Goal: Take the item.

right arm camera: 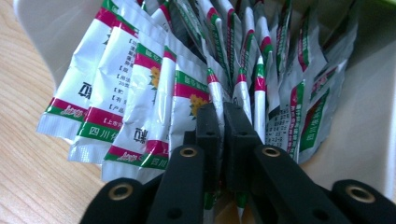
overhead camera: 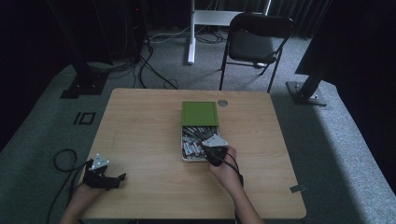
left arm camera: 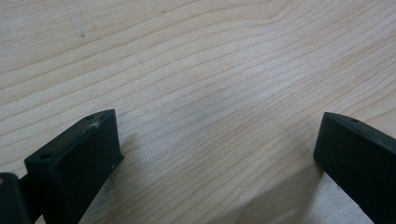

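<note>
**Operator:** Starting close in. My right hand-held gripper [right arm camera: 223,109] is down in the white tray [right arm camera: 56,28], jaws pinched nearly together. From the right gripper view there's a thin sachet edge [right arm camera: 241,198] poking out below the pads, so I judge I've got one sachet, maybe just its edge.

**Spotter:** Only one? They're packed tight.

**Operator:** That's my worry. The sachets [right arm camera: 140,93] stand on end, fanned against each other. If I lift now, a neighbour could ride up by friction and drop onto the surface [overhead camera: 140,135], or the foil could slip out of a pinch this shallow. The tray looks light too; a snagged packet could drag it.

**Spotter:** And your left?

**Operator:** Left hand-held gripper [left arm camera: 219,140] is wide open, nothing between the jaws, hovering just over bare wood at the near-left corner, well apart from the tray. It isn't steadying anything, so that's part of the risk.

**Spotter:** What does the high view give you?

**Operator:** Layout. The tray sits mid-surface with its green lid [overhead camera: 200,113] lying just beyond it, touching or nearly so, and my right hand-held gripper [overhead camera: 212,151] is at the tray's near-right corner. It can't show me the pinch itself. The right gripper view shows the pinch and the print on the packets, but not where the tray lies.
</note>
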A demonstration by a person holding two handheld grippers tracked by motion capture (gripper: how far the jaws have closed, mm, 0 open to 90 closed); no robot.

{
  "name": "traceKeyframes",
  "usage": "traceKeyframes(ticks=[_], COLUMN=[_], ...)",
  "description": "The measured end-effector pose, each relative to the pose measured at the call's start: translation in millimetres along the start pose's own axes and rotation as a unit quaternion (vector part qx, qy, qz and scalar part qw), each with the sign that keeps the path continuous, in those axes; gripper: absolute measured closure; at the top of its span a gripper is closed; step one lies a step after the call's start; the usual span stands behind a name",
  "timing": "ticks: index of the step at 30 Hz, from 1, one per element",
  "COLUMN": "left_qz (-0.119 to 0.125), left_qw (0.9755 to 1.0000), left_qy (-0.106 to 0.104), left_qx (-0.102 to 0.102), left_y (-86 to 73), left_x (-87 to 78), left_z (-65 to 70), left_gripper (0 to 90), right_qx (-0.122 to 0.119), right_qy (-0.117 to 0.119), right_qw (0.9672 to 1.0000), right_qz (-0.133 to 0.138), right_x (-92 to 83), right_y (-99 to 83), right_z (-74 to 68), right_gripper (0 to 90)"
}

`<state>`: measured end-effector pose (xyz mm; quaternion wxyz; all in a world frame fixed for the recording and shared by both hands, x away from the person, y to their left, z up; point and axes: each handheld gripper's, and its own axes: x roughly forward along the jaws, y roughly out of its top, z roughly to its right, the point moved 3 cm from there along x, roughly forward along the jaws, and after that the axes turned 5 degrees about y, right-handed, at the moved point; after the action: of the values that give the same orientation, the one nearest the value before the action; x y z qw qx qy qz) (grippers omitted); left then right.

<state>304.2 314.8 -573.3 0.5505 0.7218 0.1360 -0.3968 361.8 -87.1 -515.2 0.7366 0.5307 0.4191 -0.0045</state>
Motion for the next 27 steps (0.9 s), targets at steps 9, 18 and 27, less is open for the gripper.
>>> traceKeyframes(ticks=[9,18,27], left_qz=[0.001,0.001,0.001], left_qw=[1.0,1.0,1.0], left_qy=[0.0,0.0,0.0], left_qx=[-0.001,-0.002,-0.001], left_y=[0.0,0.1,0.0], left_x=[0.1,0.2,0.1], left_z=[0.1,0.2,0.1], left_gripper=[1.4,1.4,1.4], right_qx=[0.023,0.035,0.049], right_qy=[0.009,0.023,0.037], right_qw=[0.9996,0.9983,0.9943], right_qz=[0.01,0.042,0.088], right_x=[-11.2,-31.5,-56.4], right_y=[6.2,22.9,44.3], right_z=[2.9,3.3,6.7], right_gripper=[89.3,89.6,89.8])
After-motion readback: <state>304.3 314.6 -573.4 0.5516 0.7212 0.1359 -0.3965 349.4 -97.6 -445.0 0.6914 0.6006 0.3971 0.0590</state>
